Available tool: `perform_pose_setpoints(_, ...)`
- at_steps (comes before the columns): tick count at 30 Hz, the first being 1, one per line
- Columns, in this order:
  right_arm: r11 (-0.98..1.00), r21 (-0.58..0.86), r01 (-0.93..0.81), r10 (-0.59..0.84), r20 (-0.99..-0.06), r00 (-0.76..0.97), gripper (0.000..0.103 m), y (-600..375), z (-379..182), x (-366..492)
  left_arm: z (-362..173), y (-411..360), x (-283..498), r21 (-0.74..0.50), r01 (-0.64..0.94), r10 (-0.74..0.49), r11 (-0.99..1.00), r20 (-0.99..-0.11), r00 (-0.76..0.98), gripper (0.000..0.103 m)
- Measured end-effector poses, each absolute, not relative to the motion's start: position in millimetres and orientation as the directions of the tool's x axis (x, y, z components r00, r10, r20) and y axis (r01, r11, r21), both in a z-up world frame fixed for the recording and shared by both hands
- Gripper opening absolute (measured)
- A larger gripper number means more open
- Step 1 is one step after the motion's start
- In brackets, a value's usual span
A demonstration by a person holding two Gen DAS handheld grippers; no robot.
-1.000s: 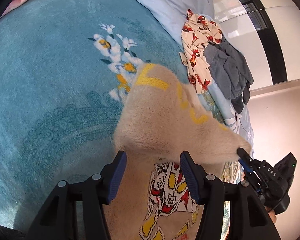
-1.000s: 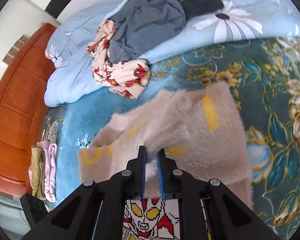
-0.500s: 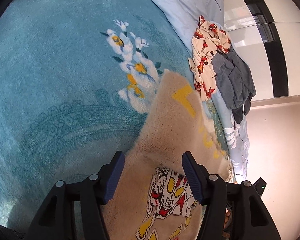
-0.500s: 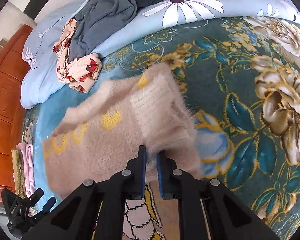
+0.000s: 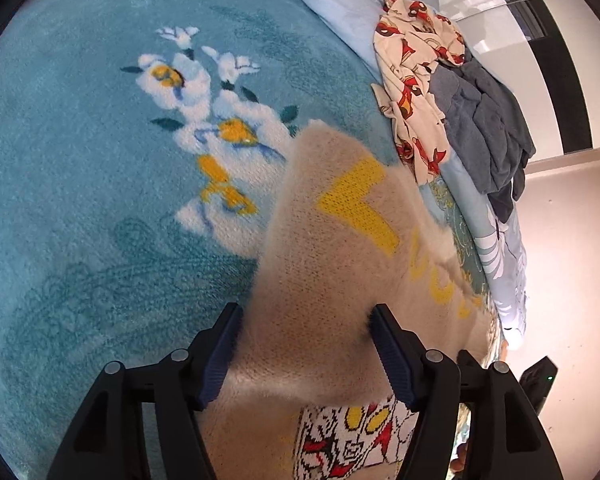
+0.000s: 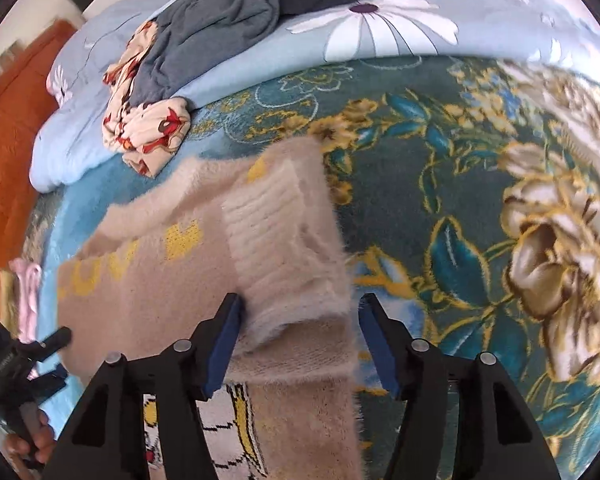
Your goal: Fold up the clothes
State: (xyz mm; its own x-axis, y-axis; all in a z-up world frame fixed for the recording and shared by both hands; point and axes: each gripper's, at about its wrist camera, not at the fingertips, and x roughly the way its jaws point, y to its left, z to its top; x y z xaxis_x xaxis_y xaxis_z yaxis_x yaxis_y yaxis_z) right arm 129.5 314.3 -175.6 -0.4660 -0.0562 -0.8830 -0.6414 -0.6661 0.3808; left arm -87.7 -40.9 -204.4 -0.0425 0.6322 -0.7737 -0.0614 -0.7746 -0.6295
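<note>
A fuzzy beige sweater point(image 5: 332, 264) with yellow letters and a red, white and yellow cartoon patch lies on the blue floral blanket point(image 5: 80, 160). In the left wrist view my left gripper point(image 5: 304, 344) is open, its jaws spread either side of a folded-over sleeve. In the right wrist view the sweater point(image 6: 180, 280) has its right sleeve point(image 6: 284, 248) folded inward. My right gripper point(image 6: 298, 340) is open, its jaws standing wide around the sleeve's cuff. The left gripper point(image 6: 24, 360) shows at the lower left of that view.
A heap of unfolded clothes, a cream red-patterned garment point(image 5: 416, 92) and grey garments point(image 5: 484, 128), lies on a light blue duvet point(image 6: 380, 32). Folded pink and yellow items point(image 6: 26, 292) sit near the orange wooden headboard point(image 6: 4, 132). The bed edge and floor point(image 5: 572, 280) are at right.
The right gripper carried the sleeve inward over the sweater, then opened and let it go. The left gripper stayed open while a sleeve came to lie between its jaws.
</note>
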Motion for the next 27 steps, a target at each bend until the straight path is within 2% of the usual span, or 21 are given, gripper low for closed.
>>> perform_pose_setpoints(3, -0.517, 0.538, -0.666, -0.159, -0.824, -0.543, 0.065, 330, -192, 142, -212, -39, -91, -0.647, -0.04, 0.648, -0.761, -0.761, -0.023, 0.071)
perform_pose_setpoints(7, -0.455, 0.584, -0.672, -0.182, -0.8, -0.572, 0.064, 332, -191, 142, -214, -41, -91, -0.665, -0.035, 0.666, -0.746, -0.745, -0.029, 0.07)
perform_pose_setpoints(12, -0.462, 0.59, -0.662, -0.183, -0.794, -0.579, 0.043, 329, -179, 134, -204, -35, -90, -0.634, -0.101, 0.639, -0.767, -0.768, -0.034, 0.044)
perform_pose_setpoints(17, -0.486, 0.591, -0.644, -0.173, -0.787, -0.592, 0.03, 327, -160, 126, -163, -26, -88, -0.605, -0.241, 0.64, -0.759, -0.761, -0.106, 0.033)
perform_pose_setpoints(19, -0.503, 0.62, -0.603, -0.171, -0.755, -0.633, 0.026, 327, -142, 123, -141, -24, -87, -0.598, -0.309, 0.658, -0.739, -0.738, -0.146, 0.032)
perform_pose_setpoints(23, -0.556, 0.656, -0.51, -0.151, -0.683, -0.714, 0.026, 328, -110, 113, -108, -33, -87, -0.594, -0.383, 0.698, -0.707, -0.675, -0.241, 0.032)
perform_pose_setpoints(27, -0.597, 0.642, -0.481, -0.138, -0.673, -0.727, 0.027, 330, -103, 93, -123, -30, -105, -0.575, -0.31, 0.644, -0.758, -0.734, -0.214, 0.036)
